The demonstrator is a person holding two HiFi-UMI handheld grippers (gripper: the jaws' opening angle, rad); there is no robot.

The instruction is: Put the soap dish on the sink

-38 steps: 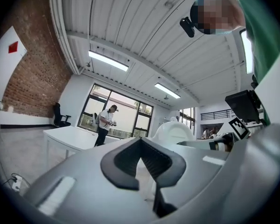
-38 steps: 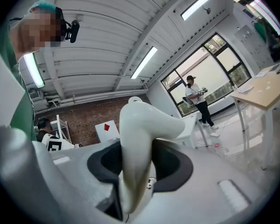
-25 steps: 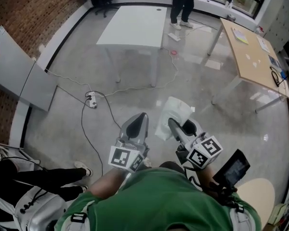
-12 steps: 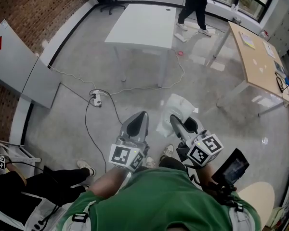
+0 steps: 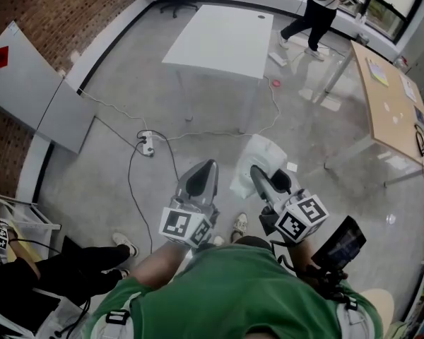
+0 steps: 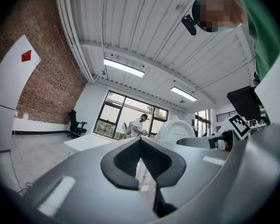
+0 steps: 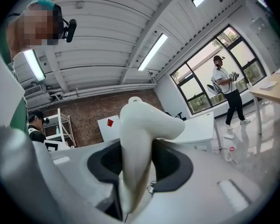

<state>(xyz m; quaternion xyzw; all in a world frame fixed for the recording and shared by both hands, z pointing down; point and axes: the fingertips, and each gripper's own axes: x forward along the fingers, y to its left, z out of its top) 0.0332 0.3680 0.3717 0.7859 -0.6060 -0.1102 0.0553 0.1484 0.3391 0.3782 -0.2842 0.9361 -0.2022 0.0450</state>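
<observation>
Here, the right gripper (image 5: 257,177) is clamping the white soap dish (image 7: 141,125) between its jaws, holding it out above the concrete floor (image 5: 120,104). The left gripper (image 5: 206,168) is reaching out just beside it, its jaws pressed together on nothing. Both are pointing roughly level, side by side, ahead of the person's green shirt (image 5: 233,288).

Floor (image 5: 148,97): cable (image 5: 130,179), probably power strip (image 5: 148,145).

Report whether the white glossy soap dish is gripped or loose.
Gripped: the right gripper clamps the white glossy soap dish between its black pads.
</observation>
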